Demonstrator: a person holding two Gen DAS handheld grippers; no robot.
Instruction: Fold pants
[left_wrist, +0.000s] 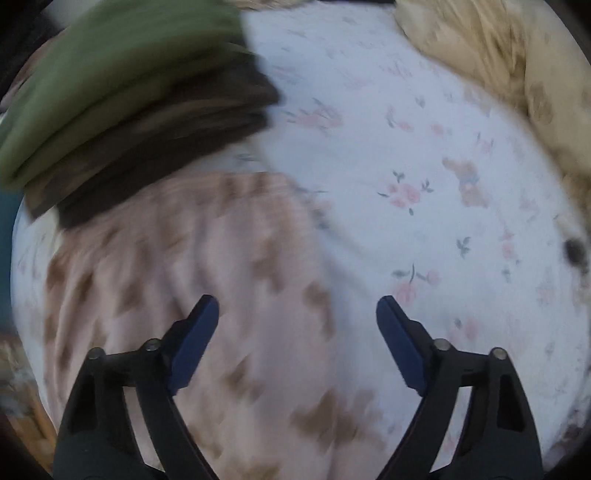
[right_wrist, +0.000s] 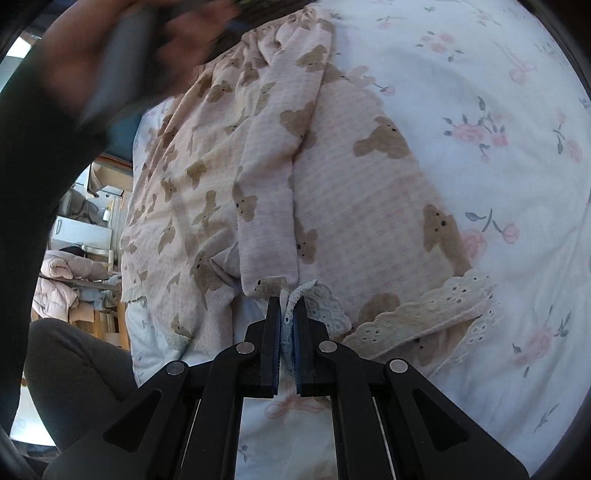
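Observation:
Pink pants (right_wrist: 332, 177) with brown bear print and white lace hems lie spread on a white floral bedsheet (right_wrist: 498, 110). My right gripper (right_wrist: 287, 306) is shut on the lace hem (right_wrist: 317, 299) of one leg at the near end. In the left wrist view the pants (left_wrist: 229, 277) show blurred under my left gripper (left_wrist: 297, 306), which is open and empty above the fabric. The left hand and gripper appear blurred at the top left of the right wrist view (right_wrist: 122, 62).
A stack of folded green and dark brown clothes (left_wrist: 122, 110) sits on the bed beyond the pants. A beige crumpled blanket (left_wrist: 498, 62) lies at the far right. The bed edge and room furniture (right_wrist: 81, 229) show on the left.

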